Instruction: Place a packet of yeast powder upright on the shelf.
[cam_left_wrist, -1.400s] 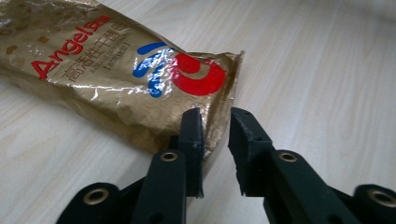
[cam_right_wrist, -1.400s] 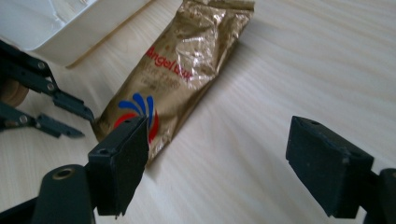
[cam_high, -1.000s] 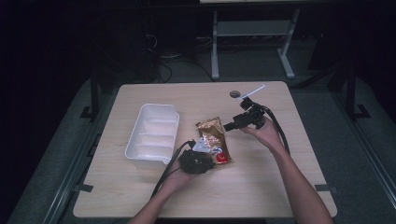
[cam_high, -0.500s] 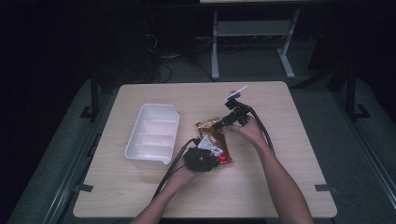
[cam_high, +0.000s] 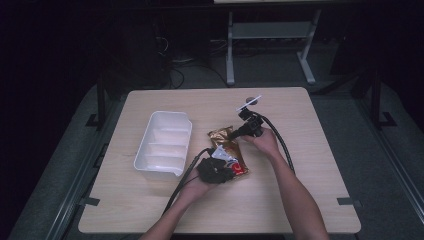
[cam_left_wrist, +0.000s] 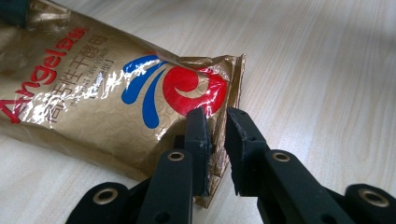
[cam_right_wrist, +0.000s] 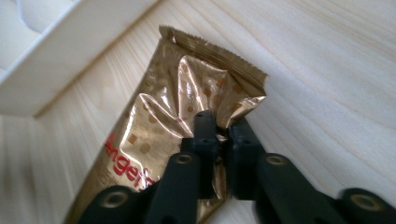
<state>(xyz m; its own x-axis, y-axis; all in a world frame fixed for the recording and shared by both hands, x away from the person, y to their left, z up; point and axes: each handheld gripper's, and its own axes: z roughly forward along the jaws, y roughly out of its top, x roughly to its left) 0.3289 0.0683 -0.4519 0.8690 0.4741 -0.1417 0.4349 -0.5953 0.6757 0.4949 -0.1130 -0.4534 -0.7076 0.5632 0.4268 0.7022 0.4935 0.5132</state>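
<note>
Gold foil is pinched at both ends: the yeast packet (cam_high: 229, 150) lies flat near the middle of the wooden table (cam_high: 310, 200), just right of the white tray (cam_high: 165, 145). The left gripper (cam_high: 220, 170) is seen at the packet's near end, where its jaws are nearly pressed together on the corner by the red and blue swirl (cam_left_wrist: 177, 88); a thin gap is left between them in the left gripper view, with the foil edge caught inside. The right gripper (cam_high: 235, 134) is set on the far end, and its jaws are closed on the crumpled side of the foil just below the crimped seal (cam_right_wrist: 215, 51).

Open tabletop is left to the right of the packet and toward the near edge. Toward the left, the tray wall stands close beside the packet, apart from it.

The tray is divided into compartments, and nothing can be made out in them.

Beyond the table, a dark room with the legs of a grey stand (cam_high: 270, 35) is seen.
</note>
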